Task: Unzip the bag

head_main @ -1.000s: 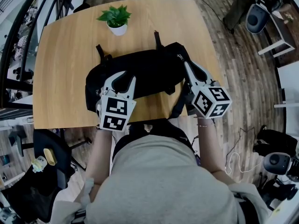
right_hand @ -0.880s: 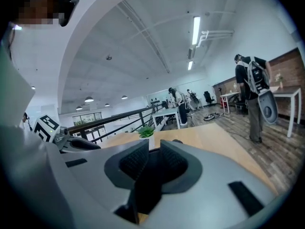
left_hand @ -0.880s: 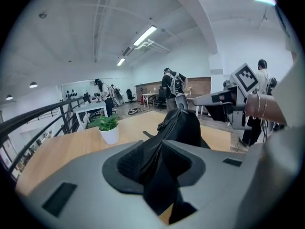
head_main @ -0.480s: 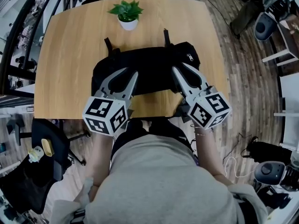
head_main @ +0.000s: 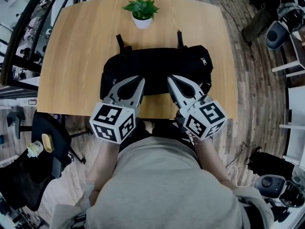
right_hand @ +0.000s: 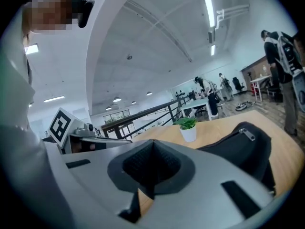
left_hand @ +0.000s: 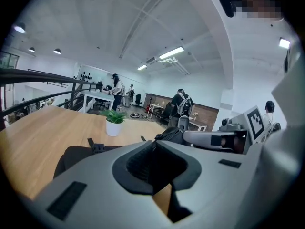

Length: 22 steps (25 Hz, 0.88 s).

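At centre frame, a soft, limp bag [head_main: 157, 66] lies on the table [head_main: 76, 46]; best hold is its small zipper pull [head_main: 203, 61], upper right. Left gripper [head_main: 139, 81] and right gripper [head_main: 170, 80] have just clenched, empty.

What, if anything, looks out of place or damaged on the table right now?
Nothing stands out. The black bag lies flat on the table, its two straps trailing toward the potted plant, which stands upright. No spill, tear or tipped item shows.

Bright, even light fell from ceiling strip lights [left_hand: 171, 52]; the gripper views bent strongly toward black corners, with the near foreground soft.
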### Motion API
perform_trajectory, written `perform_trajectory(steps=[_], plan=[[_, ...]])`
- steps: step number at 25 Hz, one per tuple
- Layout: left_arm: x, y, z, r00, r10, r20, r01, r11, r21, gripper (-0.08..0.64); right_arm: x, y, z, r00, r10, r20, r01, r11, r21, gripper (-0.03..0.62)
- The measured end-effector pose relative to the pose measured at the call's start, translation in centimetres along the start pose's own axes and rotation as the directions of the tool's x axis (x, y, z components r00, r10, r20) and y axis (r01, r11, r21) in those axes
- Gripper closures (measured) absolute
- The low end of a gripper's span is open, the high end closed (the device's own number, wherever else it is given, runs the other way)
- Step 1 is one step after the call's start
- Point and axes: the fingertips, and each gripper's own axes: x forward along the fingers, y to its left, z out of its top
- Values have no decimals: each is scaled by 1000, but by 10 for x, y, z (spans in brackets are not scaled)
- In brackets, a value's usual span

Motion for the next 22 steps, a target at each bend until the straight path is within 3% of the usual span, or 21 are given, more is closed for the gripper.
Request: perform_trajectory(steps=[5, 12, 22], plan=[[-1, 10, -15, 995, 85, -48, -86, 996, -20, 532, 7, 18, -13, 998, 39, -53, -39, 999, -1, 586], [4, 7, -31, 989, 78, -123, -78, 997, 4, 540, 12, 24, -27, 994, 39, -99, -40, 999, -5, 586], [8, 5, -38, 987, 55, -154, -55, 998, 5, 541, 14, 20, -34, 992, 37, -124, -39, 999, -17, 586]])
